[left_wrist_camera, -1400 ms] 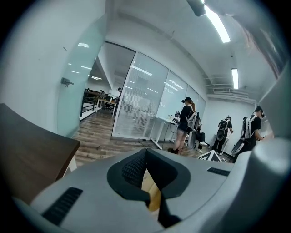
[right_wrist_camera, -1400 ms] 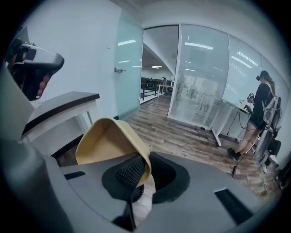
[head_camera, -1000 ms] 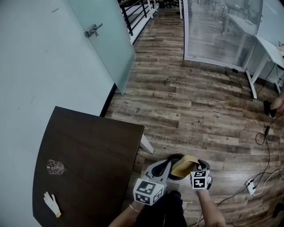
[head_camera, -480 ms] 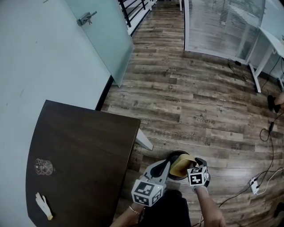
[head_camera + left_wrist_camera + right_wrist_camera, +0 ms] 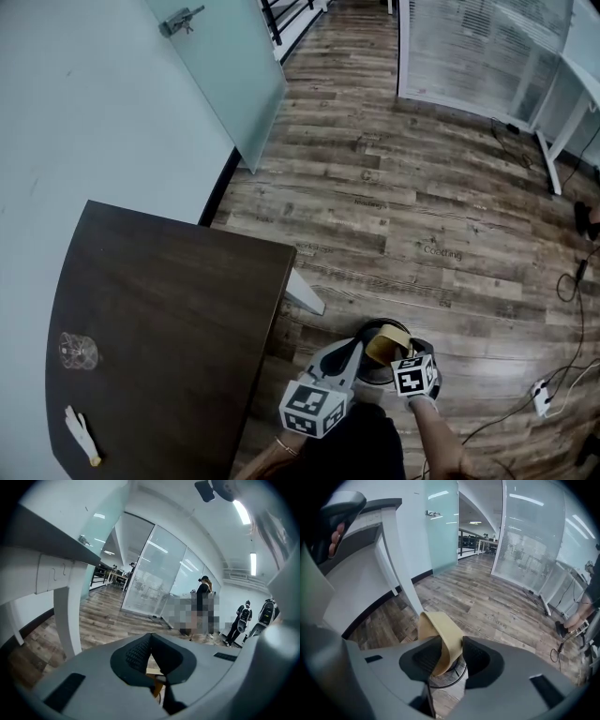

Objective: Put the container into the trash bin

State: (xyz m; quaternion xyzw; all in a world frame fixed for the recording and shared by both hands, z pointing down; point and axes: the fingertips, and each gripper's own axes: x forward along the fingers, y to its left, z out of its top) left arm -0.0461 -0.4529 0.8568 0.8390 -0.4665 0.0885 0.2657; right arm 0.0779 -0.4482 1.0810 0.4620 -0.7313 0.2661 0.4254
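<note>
Your right gripper (image 5: 453, 643): jaws opening, already wide, and the pads are not pinching. The tan paper container (image 5: 440, 630) stands between them, closer to the 9 o'clock pad. Its curled rim pokes out past the tips toward 11 o'clock. Directly beneath it is the round black trash bin (image 5: 451, 680). Your left gripper (image 5: 150, 638): jaws closed tip to tip, nothing clamped. A sliver of the container shows beyond them at 6 o'clock.
</note>
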